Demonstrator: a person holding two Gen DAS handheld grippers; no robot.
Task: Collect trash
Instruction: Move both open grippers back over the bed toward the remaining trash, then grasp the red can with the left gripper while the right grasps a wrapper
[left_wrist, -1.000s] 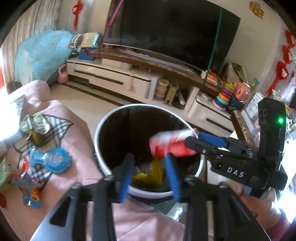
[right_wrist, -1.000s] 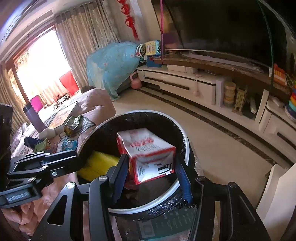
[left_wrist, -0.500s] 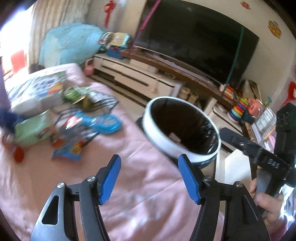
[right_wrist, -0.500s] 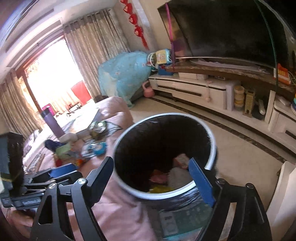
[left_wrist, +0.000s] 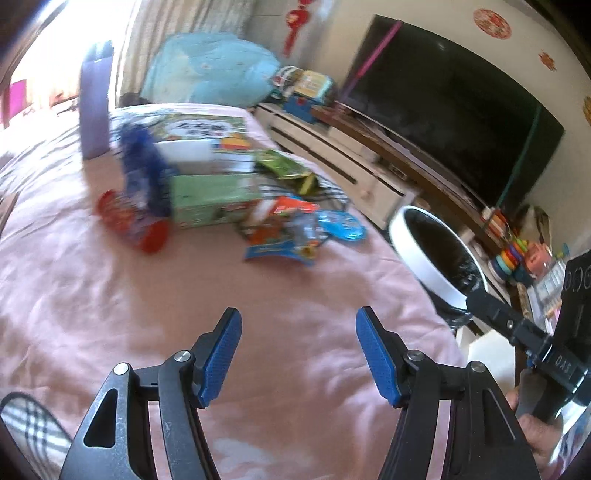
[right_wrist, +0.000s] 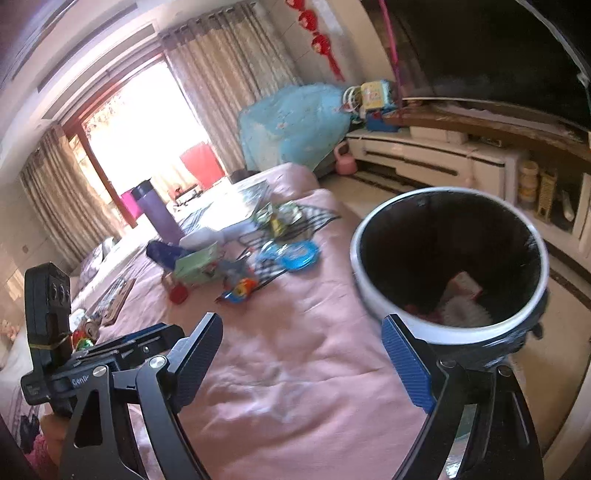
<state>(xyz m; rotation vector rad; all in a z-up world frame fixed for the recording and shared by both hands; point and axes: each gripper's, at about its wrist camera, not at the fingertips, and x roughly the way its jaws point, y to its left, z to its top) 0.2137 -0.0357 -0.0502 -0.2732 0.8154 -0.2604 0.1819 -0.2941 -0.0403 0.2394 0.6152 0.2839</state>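
A white-rimmed bin with a black liner stands by the pink-covered bed; a red-and-white carton lies inside it. In the left wrist view the bin is at the right. Trash lies in a heap on the cover: a green box, a red tube, colourful wrappers, a blue round pack and a green snack bag. My left gripper is open and empty over bare cover, short of the heap. My right gripper is open and empty, its right pad beside the bin's rim.
A purple bottle and a picture book sit behind the heap. A TV on a low white cabinet runs along the far wall, with floor between it and the bed. A hand holds the right gripper at the left view's edge.
The right gripper opened and the red-and-white carton dropped into the bin. The left gripper opened too, and both swung left from over the bin toward the trash on the bed.
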